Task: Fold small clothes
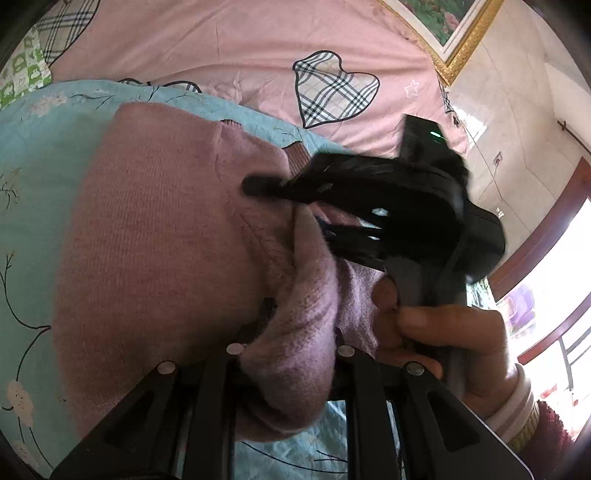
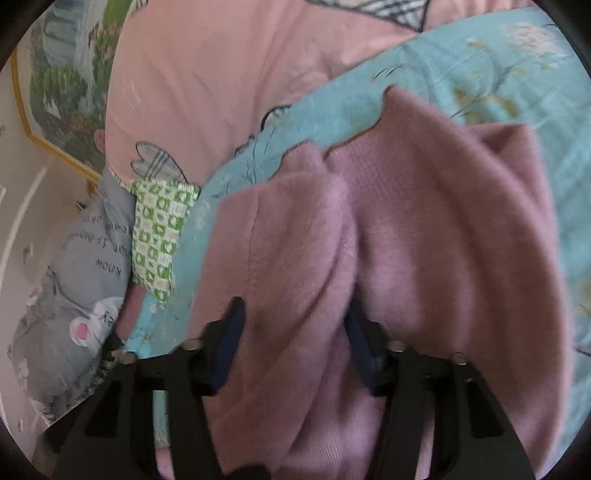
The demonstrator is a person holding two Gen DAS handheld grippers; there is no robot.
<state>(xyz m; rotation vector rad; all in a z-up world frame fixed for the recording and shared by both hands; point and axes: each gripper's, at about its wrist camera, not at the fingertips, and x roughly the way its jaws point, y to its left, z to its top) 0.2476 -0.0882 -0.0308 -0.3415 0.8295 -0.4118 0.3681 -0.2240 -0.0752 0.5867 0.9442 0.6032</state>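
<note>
Hidden by knit
My left fingertips vanish under the pink-mauve knitted sweater; my right gripper shows motion-blurred.

Pink heart-print bedding, gilt-framed picture, tiled wall, possibly bright window

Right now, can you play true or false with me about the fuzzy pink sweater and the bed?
1. The pink sweater lies on a blue flowery blanket. True.
2. The right gripper has sweater cloth between its jaws. True.
3. The sweater is bright green. False: it is pink.
4. A grey mouse pillow sits beside the bed. True.
5. The pink sheet has stars only. False: it has checked hearts.
</note>
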